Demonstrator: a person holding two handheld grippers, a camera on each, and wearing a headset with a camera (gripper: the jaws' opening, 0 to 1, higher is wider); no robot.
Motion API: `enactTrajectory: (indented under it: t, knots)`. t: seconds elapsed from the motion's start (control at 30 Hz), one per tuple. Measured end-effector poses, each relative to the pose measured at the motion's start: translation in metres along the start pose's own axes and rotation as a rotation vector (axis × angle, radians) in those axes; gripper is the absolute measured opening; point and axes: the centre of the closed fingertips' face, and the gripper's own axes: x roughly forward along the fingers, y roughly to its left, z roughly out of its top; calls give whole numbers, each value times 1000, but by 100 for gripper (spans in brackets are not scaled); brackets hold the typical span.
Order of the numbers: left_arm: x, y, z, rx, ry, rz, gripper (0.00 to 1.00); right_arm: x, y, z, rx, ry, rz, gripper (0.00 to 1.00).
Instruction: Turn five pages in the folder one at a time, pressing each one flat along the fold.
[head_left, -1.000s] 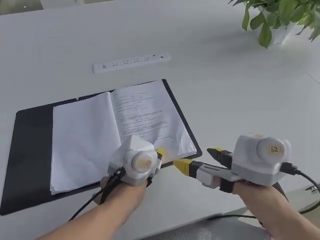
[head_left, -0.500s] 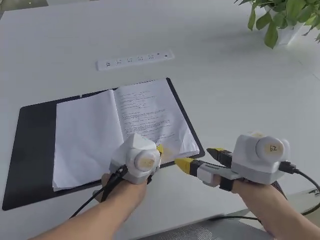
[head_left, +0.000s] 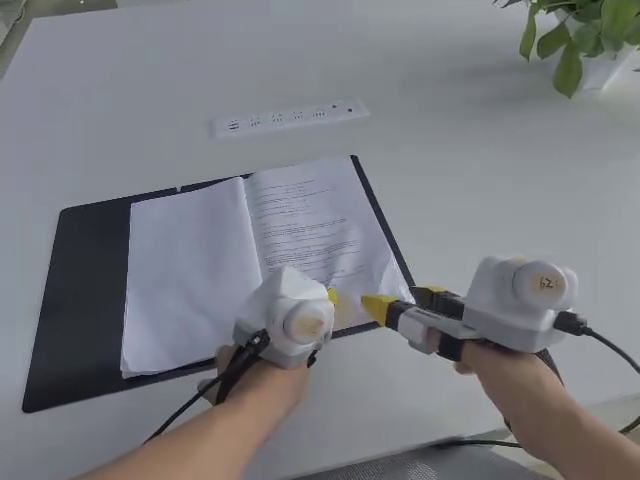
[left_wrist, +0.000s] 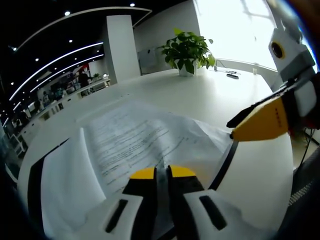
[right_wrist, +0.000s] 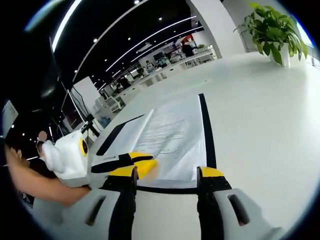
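We see the folder open flat on the table. L gripper: 2 jaws pressed together over the printed page, near edge. R gripper: spread, just beside the pg's corner.

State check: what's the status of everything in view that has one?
Folder: open, lying flat.
Printed page: lying on the right side.
Left tongs: shut, at that page's near edge; grip unclear.
Right tongs: open, empty.
Power strip: nothing plugged in.
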Motion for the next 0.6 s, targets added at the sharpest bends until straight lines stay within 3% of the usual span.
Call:
enactTrajectory:
  t: [0.17,0.4,0.6]
  knots:
    - [1,0,0,-9,-2,-1,7,5,-9,-3,36,11,-9,45]
    - [1,0,1,-14,-4,0,7,6,-8,-6,60,21,-2,40]
    - [2,1,1,-25,-5,1,7,7,-17,-8,180,4,-18,31]
